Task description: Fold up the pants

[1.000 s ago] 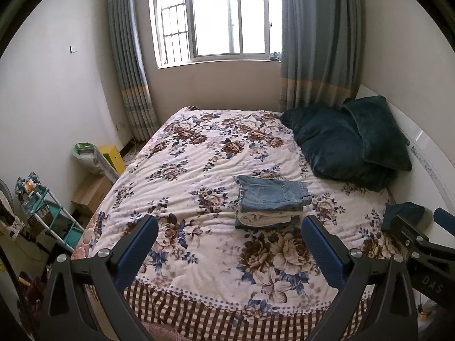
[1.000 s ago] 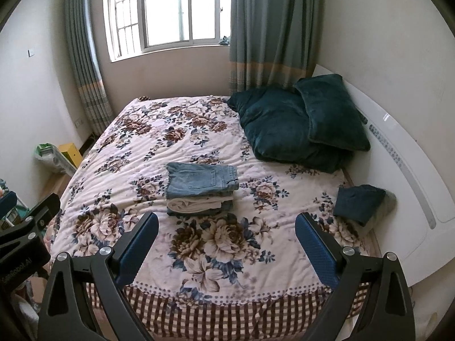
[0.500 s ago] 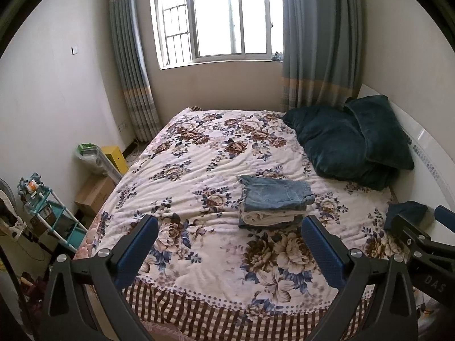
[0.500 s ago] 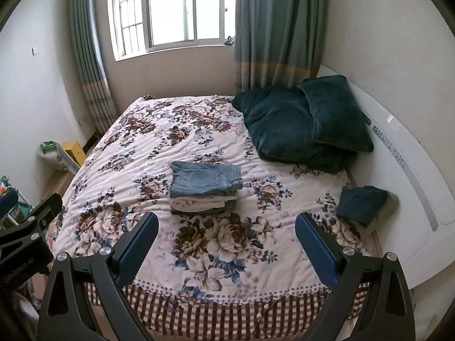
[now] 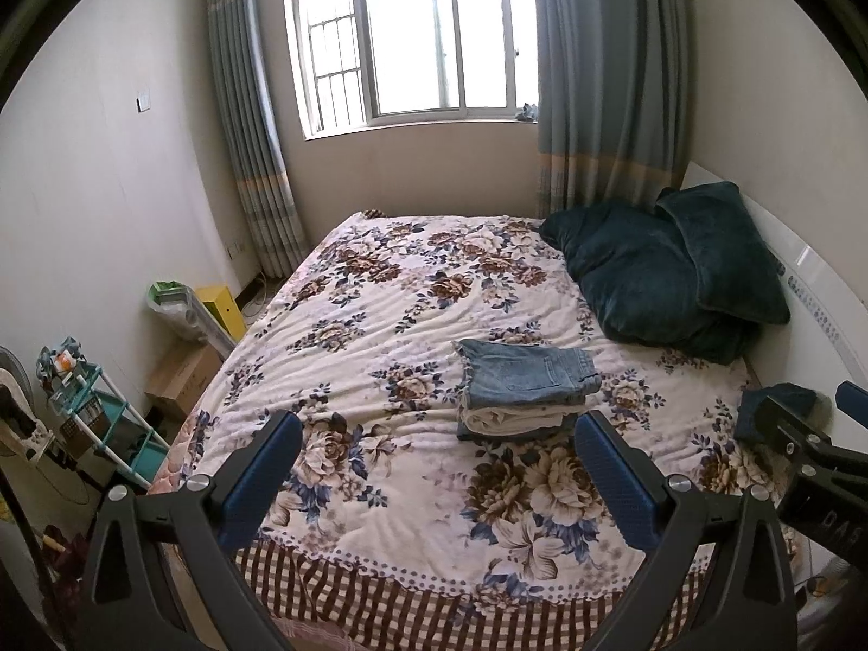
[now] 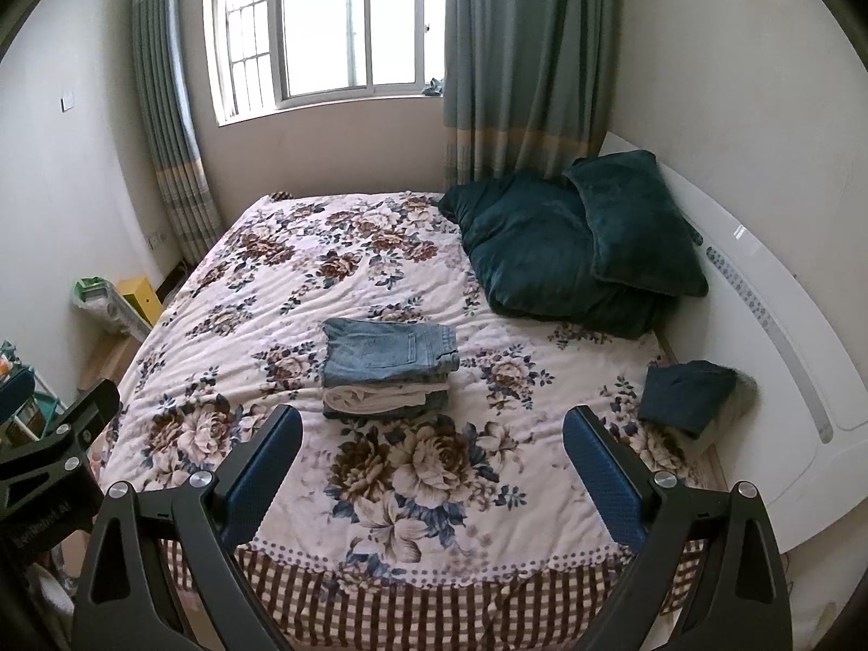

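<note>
Through the left wrist camera, my left gripper point(image 5: 434, 480) hangs above the foot of the bed with its jaws spread wide and nothing between them. The folded denim pants point(image 5: 529, 378) lie on top of a small stack, over a cream garment point(image 5: 512, 419), in the middle of the floral bedspread point(image 5: 380, 325), well apart from my fingers. Dark green pillows point(image 5: 667, 282) sit against the headboard side.

Through the right wrist camera, my right gripper point(image 6: 431, 474) is likewise fully open and empty, held back from the stack. The pants point(image 6: 388, 352) look squared and settled, so I judge the fold as good as done. To finish well, I'd keep both grippers wide and clear of the pile, since brushing the top layer could skew its edges. A smaller dark green folded cloth point(image 6: 686, 393) rests near the headboard point(image 6: 759, 298), apart from the stack.
</note>
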A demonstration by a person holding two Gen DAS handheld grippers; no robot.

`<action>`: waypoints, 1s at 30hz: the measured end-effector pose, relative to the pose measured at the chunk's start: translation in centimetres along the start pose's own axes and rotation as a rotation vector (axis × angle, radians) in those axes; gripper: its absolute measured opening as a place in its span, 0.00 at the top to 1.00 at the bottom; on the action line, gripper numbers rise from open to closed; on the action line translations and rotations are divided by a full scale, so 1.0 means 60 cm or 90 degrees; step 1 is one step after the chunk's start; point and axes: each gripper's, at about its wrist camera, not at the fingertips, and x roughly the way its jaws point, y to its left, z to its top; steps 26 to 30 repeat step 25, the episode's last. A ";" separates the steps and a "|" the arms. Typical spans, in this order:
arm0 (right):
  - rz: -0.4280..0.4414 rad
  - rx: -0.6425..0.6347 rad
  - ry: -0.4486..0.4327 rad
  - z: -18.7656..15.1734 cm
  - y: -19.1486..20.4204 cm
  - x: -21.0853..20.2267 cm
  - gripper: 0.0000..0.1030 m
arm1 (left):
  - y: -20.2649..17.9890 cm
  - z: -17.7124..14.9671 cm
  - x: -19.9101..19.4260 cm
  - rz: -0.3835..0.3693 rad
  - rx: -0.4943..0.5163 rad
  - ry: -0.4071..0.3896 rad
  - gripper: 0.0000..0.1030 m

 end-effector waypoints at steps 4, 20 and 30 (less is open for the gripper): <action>0.000 0.000 0.000 -0.002 -0.001 -0.001 0.04 | 0.000 -0.001 0.000 -0.001 0.001 0.000 0.00; 0.001 0.002 -0.001 -0.005 -0.002 -0.003 0.03 | 0.000 0.005 -0.006 -0.001 0.004 -0.006 0.00; 0.001 0.001 -0.001 -0.005 -0.002 -0.002 0.01 | -0.001 0.011 -0.011 0.006 0.005 -0.017 0.00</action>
